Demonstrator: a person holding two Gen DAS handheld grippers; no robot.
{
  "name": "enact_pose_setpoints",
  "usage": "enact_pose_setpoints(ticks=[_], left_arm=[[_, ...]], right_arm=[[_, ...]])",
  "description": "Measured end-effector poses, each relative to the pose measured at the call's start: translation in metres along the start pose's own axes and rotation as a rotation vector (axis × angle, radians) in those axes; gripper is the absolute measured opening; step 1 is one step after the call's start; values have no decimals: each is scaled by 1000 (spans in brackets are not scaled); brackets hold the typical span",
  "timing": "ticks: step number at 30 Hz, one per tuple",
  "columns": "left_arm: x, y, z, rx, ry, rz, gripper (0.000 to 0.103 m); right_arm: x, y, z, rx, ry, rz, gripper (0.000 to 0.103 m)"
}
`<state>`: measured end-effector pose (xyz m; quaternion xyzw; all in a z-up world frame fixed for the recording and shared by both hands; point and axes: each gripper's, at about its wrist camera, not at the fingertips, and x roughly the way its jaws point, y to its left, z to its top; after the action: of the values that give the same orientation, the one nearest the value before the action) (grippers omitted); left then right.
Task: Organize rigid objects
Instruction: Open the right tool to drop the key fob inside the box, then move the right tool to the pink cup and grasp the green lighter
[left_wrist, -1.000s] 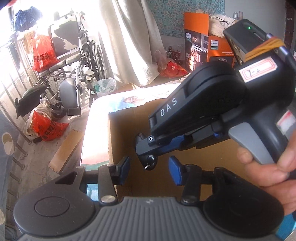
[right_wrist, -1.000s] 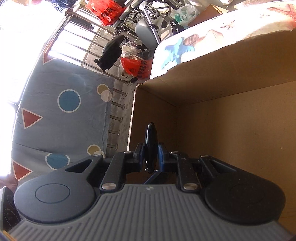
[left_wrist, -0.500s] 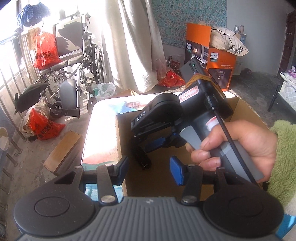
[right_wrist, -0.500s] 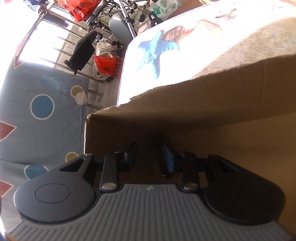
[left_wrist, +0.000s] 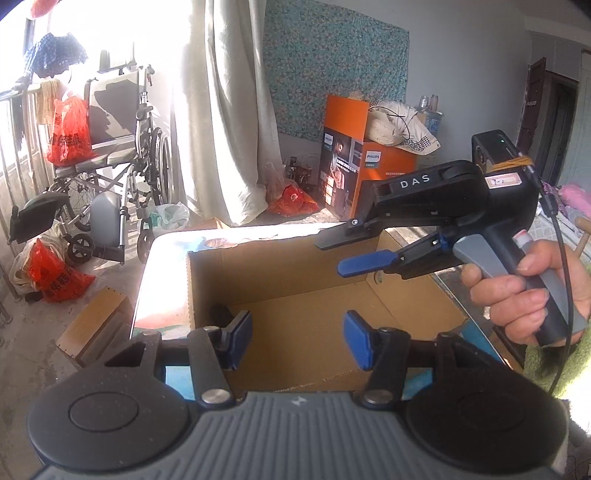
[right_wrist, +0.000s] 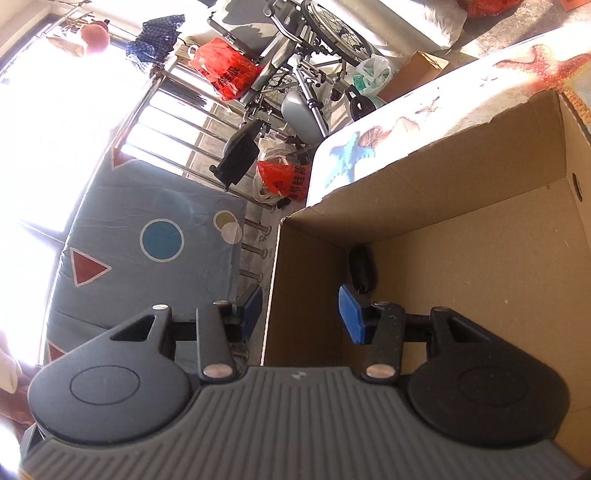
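An open cardboard box (left_wrist: 280, 266) stands on a table with a sea-creature cloth. A small black rigid object (right_wrist: 362, 267) lies in the box's corner; in the left wrist view it shows as a dark shape (left_wrist: 218, 313) by the left wall. My right gripper (right_wrist: 300, 314) is open and empty, above the box's near wall, and it also shows in the left wrist view (left_wrist: 338, 253), raised over the box's right side. My left gripper (left_wrist: 297, 338) is open and empty at the box's near edge.
The table's cloth (right_wrist: 369, 147) runs behind the box. A wheelchair (left_wrist: 110, 177), red bags (left_wrist: 55, 273) and a wooden board (left_wrist: 96, 325) stand on the floor to the left. An orange carton (left_wrist: 365, 166) stands behind. A patterned mattress (right_wrist: 147, 251) lies beside the table.
My right gripper let go of the black object in the box's corner, opened wide and rose out of the box to the right. My left gripper stayed open.
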<state>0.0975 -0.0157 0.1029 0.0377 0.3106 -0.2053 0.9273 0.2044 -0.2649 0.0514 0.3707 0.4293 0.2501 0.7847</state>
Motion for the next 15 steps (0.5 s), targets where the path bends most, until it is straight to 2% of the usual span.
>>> enact_pose_setpoints(ticks=[4, 8, 12, 15], left_arm=[[-11, -26, -24, 36, 13, -87, 58], [0, -55, -56, 76, 57, -163, 57], [23, -85, -87, 142, 99, -189, 57], [44, -109, -110, 205, 149, -181, 45]], right_arm=[[-75, -5, -48, -71, -60, 37, 46], [-122, -34, -103, -109, -124, -1, 47], [-120, -71, -145, -90, -148, -43, 47], [-90, -98, -165, -63, -132, -81, 46]])
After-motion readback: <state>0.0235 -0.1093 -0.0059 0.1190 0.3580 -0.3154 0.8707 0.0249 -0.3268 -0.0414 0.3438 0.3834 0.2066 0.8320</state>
